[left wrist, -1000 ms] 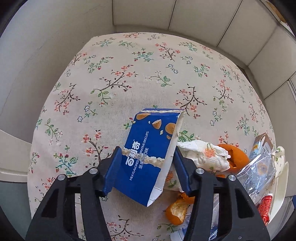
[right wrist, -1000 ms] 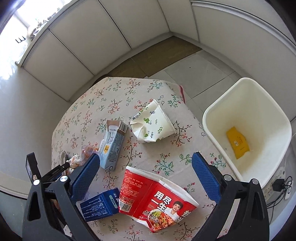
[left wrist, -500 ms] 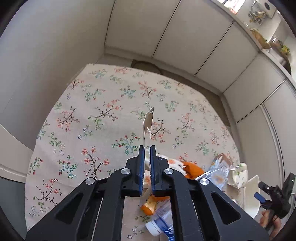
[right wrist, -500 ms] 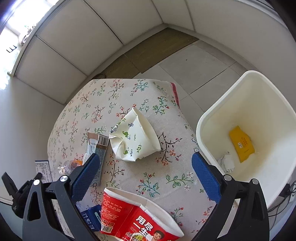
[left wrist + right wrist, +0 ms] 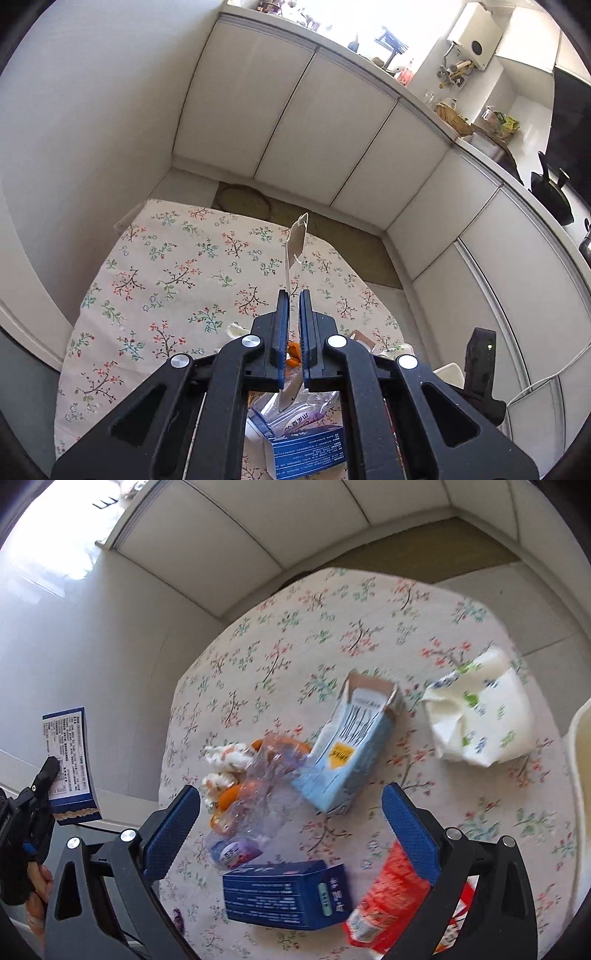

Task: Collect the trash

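Note:
My left gripper (image 5: 294, 295) is shut on a flattened blue biscuit box (image 5: 297, 238), seen edge-on and lifted well above the flowered table (image 5: 173, 280). In the right wrist view the same box (image 5: 70, 764) shows at far left, held in the left gripper (image 5: 50, 771). My right gripper (image 5: 291, 816) is open and empty, hovering over the trash pile: a light-blue milk carton (image 5: 351, 749), orange peels with crumpled clear plastic (image 5: 251, 794), a dark blue box (image 5: 284, 893), a red noodle packet (image 5: 391, 901) and a crushed white paper cup (image 5: 480, 716).
The white bin's rim (image 5: 578, 775) stands at the table's right edge. White cabinets (image 5: 332, 129) run behind the table. In the left wrist view a dark blue box (image 5: 310, 448) and plastic wrap (image 5: 291, 406) lie under the gripper. The right gripper's body (image 5: 480, 365) shows at right.
My left gripper closed on the biscuit box and lifted it high off the table. My right gripper swung left from the bin side to over the trash pile.

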